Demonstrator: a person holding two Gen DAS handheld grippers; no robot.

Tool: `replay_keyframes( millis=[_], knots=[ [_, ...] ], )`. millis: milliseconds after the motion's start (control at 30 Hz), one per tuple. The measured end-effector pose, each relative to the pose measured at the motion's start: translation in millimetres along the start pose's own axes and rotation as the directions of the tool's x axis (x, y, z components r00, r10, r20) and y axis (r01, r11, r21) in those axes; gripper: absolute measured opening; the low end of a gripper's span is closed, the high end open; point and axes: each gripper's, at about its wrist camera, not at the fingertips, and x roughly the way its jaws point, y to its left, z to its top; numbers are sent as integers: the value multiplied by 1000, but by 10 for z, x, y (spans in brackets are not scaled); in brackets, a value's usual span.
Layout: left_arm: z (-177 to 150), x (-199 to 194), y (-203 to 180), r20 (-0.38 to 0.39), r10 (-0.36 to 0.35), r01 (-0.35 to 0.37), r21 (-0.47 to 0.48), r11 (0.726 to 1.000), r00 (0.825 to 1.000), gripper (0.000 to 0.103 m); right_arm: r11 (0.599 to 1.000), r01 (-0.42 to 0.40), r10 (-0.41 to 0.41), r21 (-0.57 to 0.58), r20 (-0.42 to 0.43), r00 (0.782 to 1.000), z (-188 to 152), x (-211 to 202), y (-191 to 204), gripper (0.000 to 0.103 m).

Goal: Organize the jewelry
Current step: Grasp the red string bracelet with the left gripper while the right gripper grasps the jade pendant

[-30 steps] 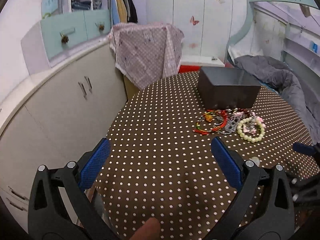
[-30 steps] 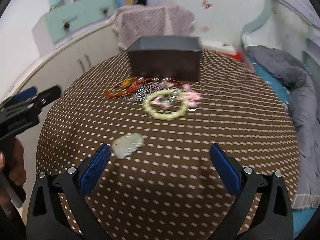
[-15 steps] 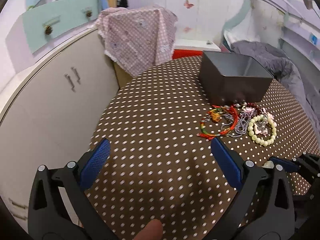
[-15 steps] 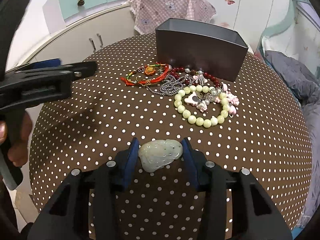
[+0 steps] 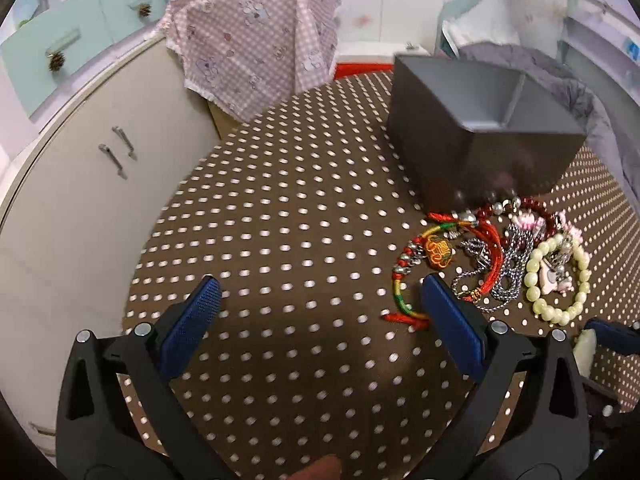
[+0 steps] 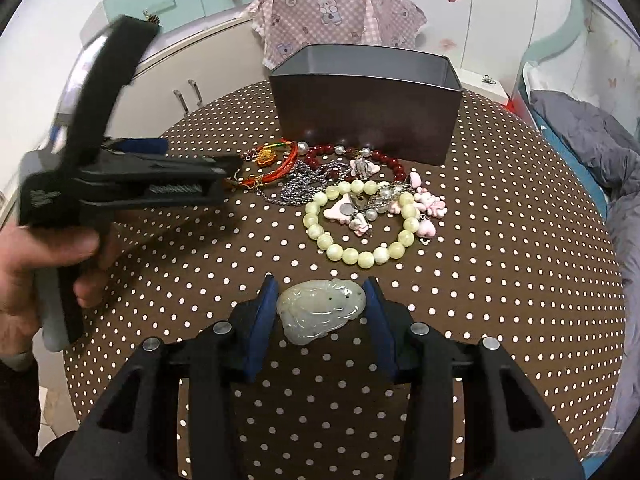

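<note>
My right gripper (image 6: 322,308) is shut on a pale green jade pendant (image 6: 320,309) just above the dotted table. Beyond it lies a pile of jewelry: a pale bead bracelet (image 6: 360,224), pink charms (image 6: 430,204), a silver chain (image 6: 308,184), dark red beads (image 6: 380,156) and a red cord bracelet (image 6: 276,160). A dark grey divided box (image 6: 368,100) stands behind the pile. My left gripper (image 5: 320,308) is open, its right finger beside the red cord bracelet (image 5: 436,252). The box (image 5: 480,136) and the bead bracelet (image 5: 556,280) also show in the left wrist view.
The round table has a brown white-dotted cloth (image 5: 280,220). A white cabinet (image 5: 80,184) stands close at the left, with a pink checked cloth (image 5: 252,48) draped behind. A grey quilt (image 6: 592,140) lies to the right.
My right gripper closed on the jade pendant and lifted it slightly. My left gripper moved forward and right, toward the red cord bracelet.
</note>
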Motion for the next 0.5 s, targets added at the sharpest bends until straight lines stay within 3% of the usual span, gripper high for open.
replay_keyframes(
  millis=[100,133,167,200,333,500],
  knots=[
    [4,5,-4,15,-82,82,-6,997,997,75,1000,-20,20,-3,6,1000,31,-18,6,41],
    [10,-9,-13,22,-89,89,9,996,996,51,1000,-29,29,-2,11,1000,45,-35,6,41],
    [14,-40,-34,31,-107,106,36,994,994,19,999,-34,34,2,16,999,33,-57,-6,41],
    [23,-57,-46,28,-128,127,49,991,991,7,999,-40,40,6,20,999,47,-71,-11,41],
    [35,-146,28,38,-216,215,31,976,976,7,999,-46,46,7,50,998,103,-168,-53,41],
    [37,-481,104,111,-252,251,26,968,961,7,998,-51,49,22,101,994,253,-350,-179,41]
  ],
)
